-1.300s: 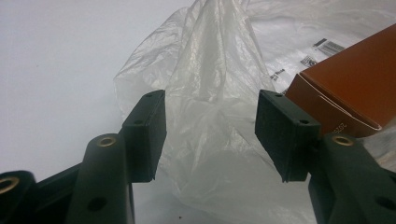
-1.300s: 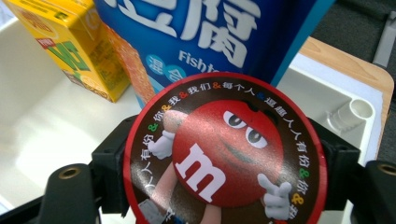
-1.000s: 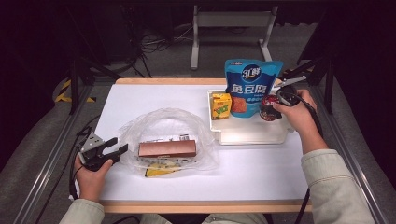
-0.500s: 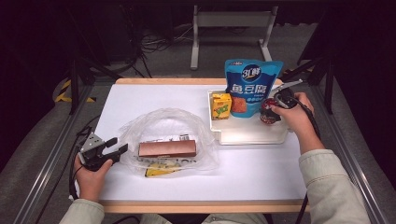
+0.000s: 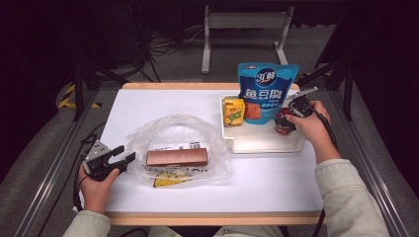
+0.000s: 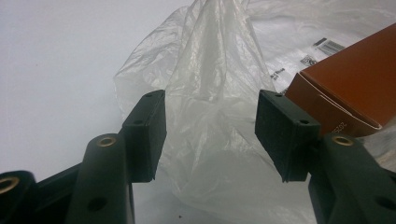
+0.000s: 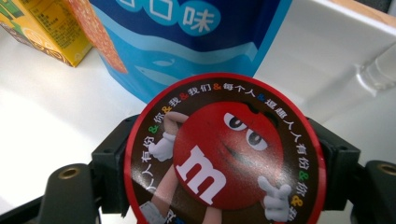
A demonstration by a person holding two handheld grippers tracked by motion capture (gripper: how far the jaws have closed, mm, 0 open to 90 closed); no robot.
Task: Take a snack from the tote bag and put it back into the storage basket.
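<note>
- Your right gripper point(image 5: 291, 114) has its jaws closed on a round red-and-brown candy tin with a cartoon lid point(image 7: 223, 151), one black pad pressed to each side of it, just at the right end of the white plastic tray point(image 5: 262, 145) on the white desk point(image 5: 163, 106).
- In the high view the tin point(image 5: 283, 122) stands beside a tall blue stand-up snack pouch point(image 5: 266, 91); a small yellow drink carton point(image 5: 233, 111) sits at the tray's left end, well apart from your hand.
- Judging by its looks, the tin is stiff and light, but its curved wall is likely smooth and may slip: keep the pads square across the widest part, below the lid rim, and carry it level so that the lid stays on.
- Lift straight up before travelling; the pouch is soft and top-heavy and could topple if you brush it.
- Your left gripper point(image 5: 121, 157) rests near the desk's left edge with its jaws apart, holding nothing; a fold of the crinkled clear plastic bag point(image 6: 212, 84) lies between the pads without being pinched.
- A flat copper-brown cardboard box point(image 5: 177, 157) lies on that bag. The film is thin and limp, so pinch a gathered fold rather than a single layer if you mean to open it.
</note>
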